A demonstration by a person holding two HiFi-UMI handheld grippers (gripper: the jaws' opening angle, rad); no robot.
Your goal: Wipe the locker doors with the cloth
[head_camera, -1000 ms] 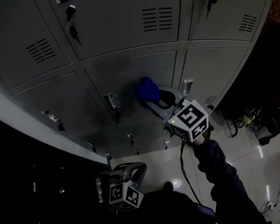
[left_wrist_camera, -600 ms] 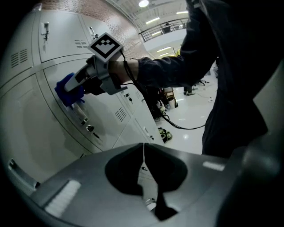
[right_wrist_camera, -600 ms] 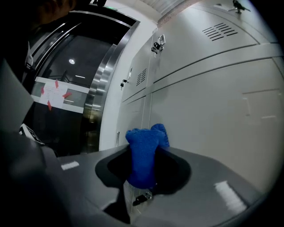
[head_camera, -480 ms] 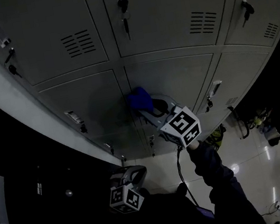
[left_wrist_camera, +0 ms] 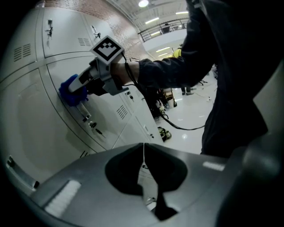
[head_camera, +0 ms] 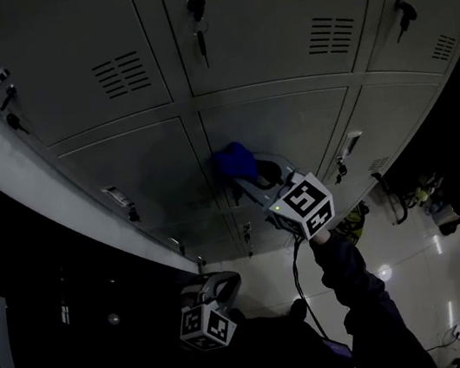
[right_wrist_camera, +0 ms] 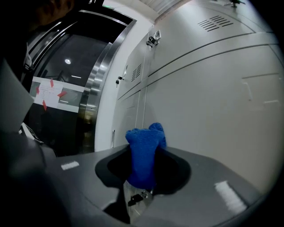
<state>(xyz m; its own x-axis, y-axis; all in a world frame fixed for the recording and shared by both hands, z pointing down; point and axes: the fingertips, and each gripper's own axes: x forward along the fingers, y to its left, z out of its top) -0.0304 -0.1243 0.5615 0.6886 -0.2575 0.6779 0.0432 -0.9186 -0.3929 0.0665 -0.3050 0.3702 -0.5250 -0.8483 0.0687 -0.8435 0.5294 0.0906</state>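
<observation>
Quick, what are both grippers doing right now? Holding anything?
Left gripper: closed, holding nothing.
Right gripper: closed on the blue cloth.

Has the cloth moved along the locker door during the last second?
Yes. The cloth has slid left across the lower middle door, away from the latch on the door to its right.
</observation>
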